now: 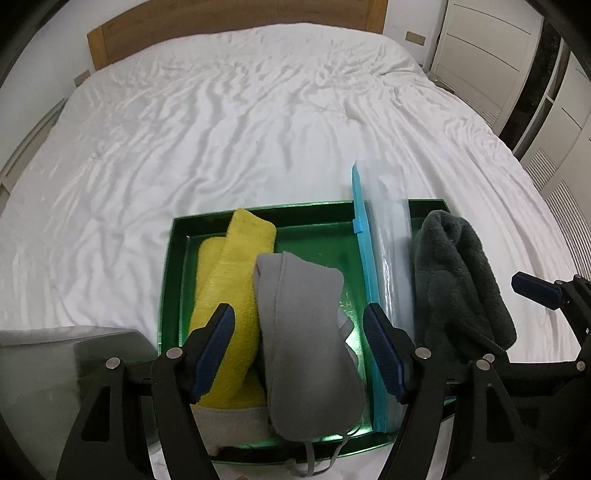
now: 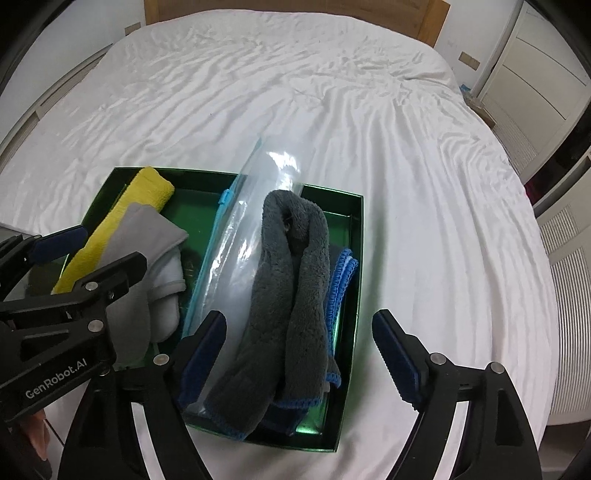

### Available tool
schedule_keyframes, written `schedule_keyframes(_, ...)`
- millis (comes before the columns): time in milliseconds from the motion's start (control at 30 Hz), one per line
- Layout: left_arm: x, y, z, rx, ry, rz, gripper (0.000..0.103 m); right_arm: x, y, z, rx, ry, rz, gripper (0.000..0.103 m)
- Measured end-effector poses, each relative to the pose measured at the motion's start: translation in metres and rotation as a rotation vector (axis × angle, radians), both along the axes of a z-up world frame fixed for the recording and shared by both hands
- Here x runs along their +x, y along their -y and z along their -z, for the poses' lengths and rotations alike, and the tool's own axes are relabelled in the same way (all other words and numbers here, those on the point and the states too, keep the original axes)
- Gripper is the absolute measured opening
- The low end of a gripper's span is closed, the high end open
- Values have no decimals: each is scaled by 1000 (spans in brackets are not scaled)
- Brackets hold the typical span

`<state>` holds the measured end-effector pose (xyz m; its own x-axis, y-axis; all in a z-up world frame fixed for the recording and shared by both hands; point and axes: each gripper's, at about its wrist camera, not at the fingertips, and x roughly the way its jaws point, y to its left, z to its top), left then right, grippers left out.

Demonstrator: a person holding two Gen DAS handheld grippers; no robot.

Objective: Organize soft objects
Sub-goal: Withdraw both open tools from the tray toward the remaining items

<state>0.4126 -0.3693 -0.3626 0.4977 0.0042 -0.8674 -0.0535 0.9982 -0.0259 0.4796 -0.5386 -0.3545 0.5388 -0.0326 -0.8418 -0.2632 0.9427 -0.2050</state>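
Note:
A green box (image 1: 177, 258) (image 2: 352, 258) lies on the white bed. It holds a yellow towel (image 1: 225, 273) (image 2: 122, 206), a grey cloth (image 1: 299, 325) (image 2: 147, 236), a clear zip bag with a blue strip (image 1: 391, 236) (image 2: 258, 184) and a dark grey fleece towel (image 1: 454, 273) (image 2: 291, 288) over a blue-edged cloth (image 2: 343, 273). My left gripper (image 1: 299, 350) is open above the grey cloth. My right gripper (image 2: 299, 354) is open above the near end of the fleece towel.
The wrinkled white sheet (image 1: 258, 129) (image 2: 443, 221) stretches to a wooden headboard (image 1: 221, 22). White cabinets (image 1: 480, 55) (image 2: 535, 92) stand at the right. A grey-white object (image 1: 44, 362) sits at the left near edge.

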Motion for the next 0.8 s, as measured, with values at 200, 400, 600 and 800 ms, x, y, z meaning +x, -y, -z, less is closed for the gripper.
schedule_keyframes(200, -17, -3, -18, 13, 39, -4, 66, -20, 0, -18, -13, 39, 16, 82)
schedule_keyframes(400, -38, -4, -32, 3, 58, -4, 67, -42, 1, -38, -21, 70, 51, 82)
schedule_keyframes(600, -74, -2, -46, -48, 62, 23, 67, -80, 2, -60, -24, 120, 86, 82)
schedule_keyframes(800, -146, -6, -65, -74, 65, 95, 71, -137, 1, -72, -32, 152, 129, 82)
